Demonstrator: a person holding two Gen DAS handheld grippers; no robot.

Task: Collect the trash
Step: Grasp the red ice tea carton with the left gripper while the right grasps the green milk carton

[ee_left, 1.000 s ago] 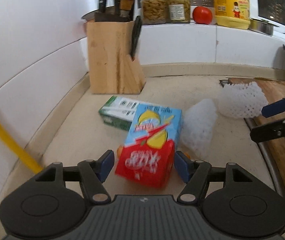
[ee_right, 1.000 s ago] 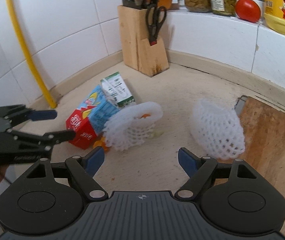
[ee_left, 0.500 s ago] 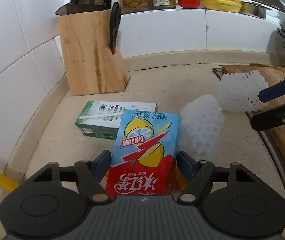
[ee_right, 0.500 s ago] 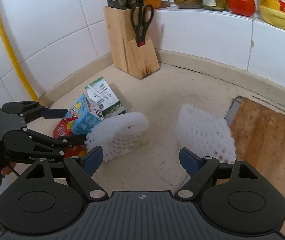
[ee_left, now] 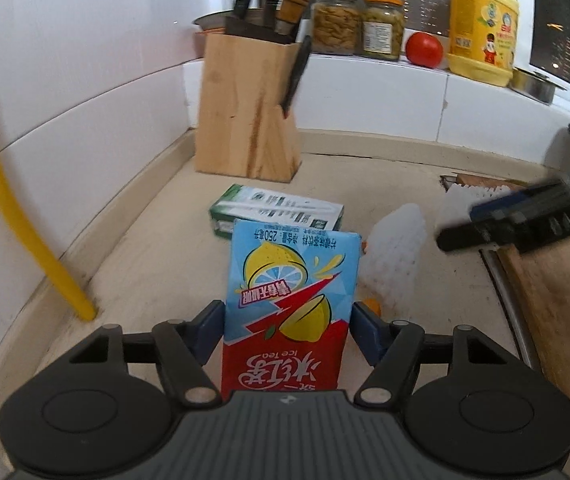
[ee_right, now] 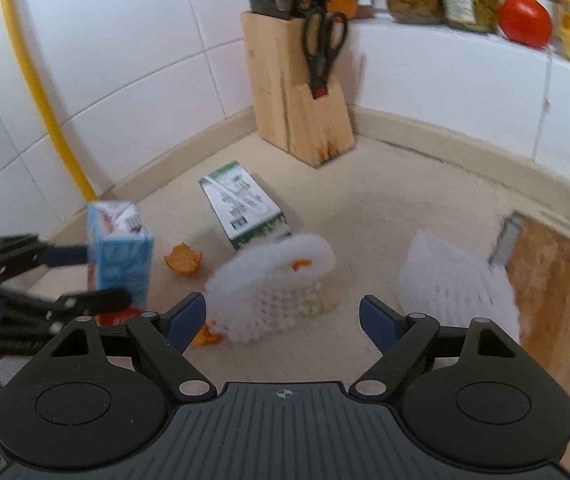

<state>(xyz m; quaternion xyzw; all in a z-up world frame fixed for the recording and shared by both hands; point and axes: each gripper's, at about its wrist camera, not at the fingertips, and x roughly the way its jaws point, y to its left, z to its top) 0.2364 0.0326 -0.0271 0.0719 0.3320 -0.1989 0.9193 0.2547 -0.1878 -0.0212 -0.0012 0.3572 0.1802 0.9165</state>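
Observation:
My left gripper is closing on the red and blue ice tea carton, and its blue pads press the carton's sides. In the right wrist view the same carton is held upright above the counter, at the left. A green and white carton lies flat behind it. My right gripper stands open just in front of a white foam fruit net, which is not between its pads. A second foam net sits to the right. Orange peel lies on the counter.
A wooden knife block stands in the back corner by the tiled wall. A yellow hose runs down the left wall. A wooden cutting board lies at the right. Jars, a tomato and a yellow bottle line the ledge.
The left gripper closed around the ice tea carton and raised it off the counter, uncovering orange peel. The right gripper moved nearer the foam net.

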